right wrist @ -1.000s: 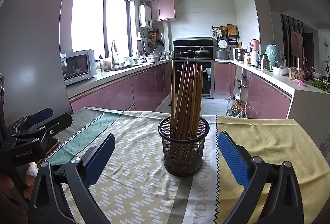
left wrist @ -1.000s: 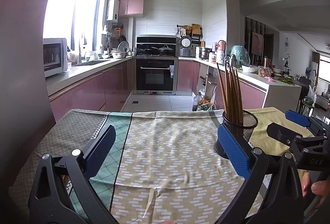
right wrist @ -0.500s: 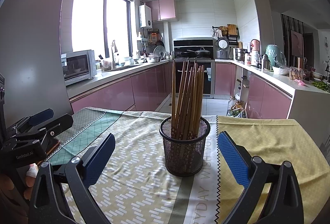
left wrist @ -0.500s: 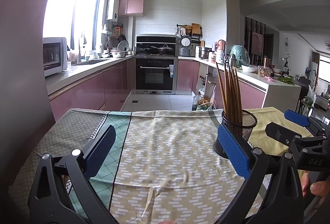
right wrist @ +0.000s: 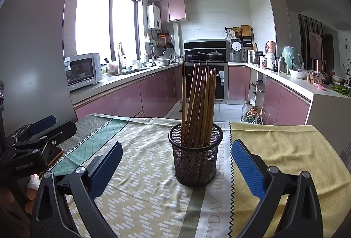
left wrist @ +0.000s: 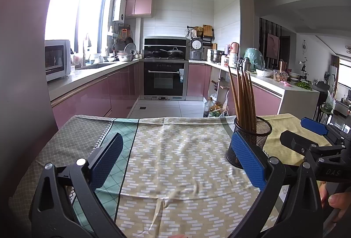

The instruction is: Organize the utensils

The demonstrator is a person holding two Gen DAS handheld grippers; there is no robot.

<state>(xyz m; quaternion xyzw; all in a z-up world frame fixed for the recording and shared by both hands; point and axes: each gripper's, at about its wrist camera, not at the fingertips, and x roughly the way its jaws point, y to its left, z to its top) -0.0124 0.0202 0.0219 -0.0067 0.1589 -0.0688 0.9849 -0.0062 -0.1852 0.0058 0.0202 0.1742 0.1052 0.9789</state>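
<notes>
chopsticks (right wrist: 198,106) upright in mesh holder (right wrist: 196,163) on tablecloth (right wrist: 285,150), cloth print "RYDAY WISH YOU" | left gripper (left wrist: 177,161) released, empty, labelled "GenRoboLAI" | right gripper (right wrist: 177,166) released, before holder, marked "DAS"

Left wrist view: low over the cloth-covered counter (left wrist: 175,150), facing the pink kitchen; black mesh cup of wooden chopsticks (left wrist: 252,137) near, right of centre. Right wrist view: same height and heading, cup (right wrist: 196,161) centred, close. Shared: cup, patterned cloth, kitchen backdrop.
</notes>
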